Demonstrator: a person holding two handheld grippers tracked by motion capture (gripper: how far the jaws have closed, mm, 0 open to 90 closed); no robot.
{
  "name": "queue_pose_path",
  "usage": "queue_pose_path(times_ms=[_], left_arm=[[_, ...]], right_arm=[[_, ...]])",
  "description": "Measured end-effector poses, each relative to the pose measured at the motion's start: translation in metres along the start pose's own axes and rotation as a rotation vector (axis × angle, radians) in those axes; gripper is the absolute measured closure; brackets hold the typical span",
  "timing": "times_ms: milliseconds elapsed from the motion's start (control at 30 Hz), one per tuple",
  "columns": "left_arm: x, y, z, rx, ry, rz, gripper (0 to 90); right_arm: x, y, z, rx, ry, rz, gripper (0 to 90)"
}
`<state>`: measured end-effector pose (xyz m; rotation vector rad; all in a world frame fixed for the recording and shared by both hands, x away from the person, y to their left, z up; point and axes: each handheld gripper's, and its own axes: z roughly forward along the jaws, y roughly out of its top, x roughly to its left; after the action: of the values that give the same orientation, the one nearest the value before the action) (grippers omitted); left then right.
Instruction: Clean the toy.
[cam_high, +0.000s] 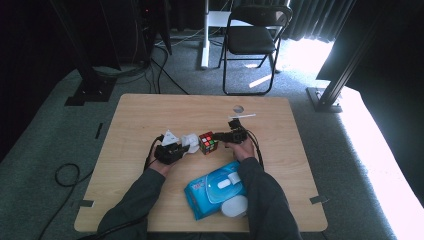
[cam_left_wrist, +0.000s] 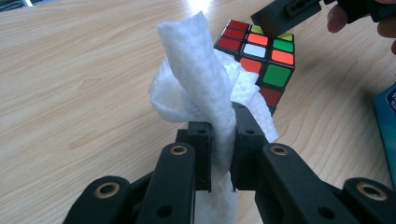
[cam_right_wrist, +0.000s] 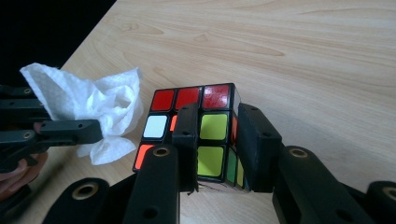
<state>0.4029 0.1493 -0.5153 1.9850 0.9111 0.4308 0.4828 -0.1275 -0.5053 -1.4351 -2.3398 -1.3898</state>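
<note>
Cube (cam_high: 208, 142) near the middle of the wooden table (cam_high: 150, 110), tipped up on an edge, colours scrambled: red, white, orange and green faces visible. Gripped at one corner by the right gripper (cam_right_wrist: 217, 140), jaws closed down tight on a column of green and yellow-green squares, one pad on each side. Right hand (cam_high: 243, 147) just right of the cube, cable trailing back along the sleeve.

White wipe (cam_left_wrist: 205, 88) pinched in the left gripper (cam_left_wrist: 219, 144), jaws drawn in close on a twisted fold, the rest bunched and standing up above the pads. Wipe just left of the cube, its crumpled part right against the cube's nearer face; contact itself hard to confirm. Left hand (cam_high: 162, 160) on the near left side of the cube.

Blue pack of wipes (cam_high: 212, 190) lying flat near the table's near edge, between the two forearms, white flap on top. Small white round thing (cam_high: 234, 206) just near of the pack. Black folding chair (cam_high: 252, 37) beyond the far edge.
</note>
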Motion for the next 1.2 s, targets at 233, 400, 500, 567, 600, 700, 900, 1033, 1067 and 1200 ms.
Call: queue_pose_path(times_ms=[233, 400, 500, 567, 600, 700, 900, 1033, 1067, 1200], left_arm=[[0.0, 0.0, -0.001, -0.001, 0.0, 0.002, 81.0], [0.0, 0.0, 0.0, 0.0, 0.0, 0.0, 81.0], [-0.001, 0.0, 0.001, -0.001, -0.001, -0.001, 81.0], [-0.001, 0.0, 0.001, 0.0, -0.002, 0.001, 81.0], [-0.001, 0.0, 0.001, -0.001, -0.002, 0.001, 81.0], [-0.001, 0.0, 0.001, -0.001, -0.001, 0.001, 80.9], [-0.001, 0.0, 0.001, 0.0, -0.002, 0.002, 80.7], [0.0, 0.0, 0.0, 0.003, 0.001, 0.004, 80.6], [0.001, 0.0, 0.0, 0.003, 0.001, 0.003, 80.6], [0.0, 0.001, 0.0, 0.004, 0.001, 0.006, 80.5]], right_arm=[[-0.009, -0.002, -0.002, -0.021, 0.034, 0.076, 70.3], [-0.016, -0.004, -0.006, -0.039, 0.049, 0.126, 71.0], [-0.017, -0.004, -0.007, -0.041, 0.048, 0.13, 71.4], [-0.019, -0.005, -0.009, -0.048, 0.043, 0.14, 71.8], [-0.02, -0.005, -0.01, -0.051, 0.04, 0.144, 72.0], [-0.023, -0.006, -0.012, -0.061, 0.028, 0.153, 72.3], [-0.022, -0.013, -0.009, -0.005, -0.073, 0.086, 82.3], [-0.02, -0.02, -0.01, -0.021, -0.083, 0.037, 69.4], [-0.017, -0.019, -0.012, -0.02, -0.115, -0.002, 64.8], [-0.001, -0.014, -0.023, -0.054, -0.16, -0.182, 50.3]])
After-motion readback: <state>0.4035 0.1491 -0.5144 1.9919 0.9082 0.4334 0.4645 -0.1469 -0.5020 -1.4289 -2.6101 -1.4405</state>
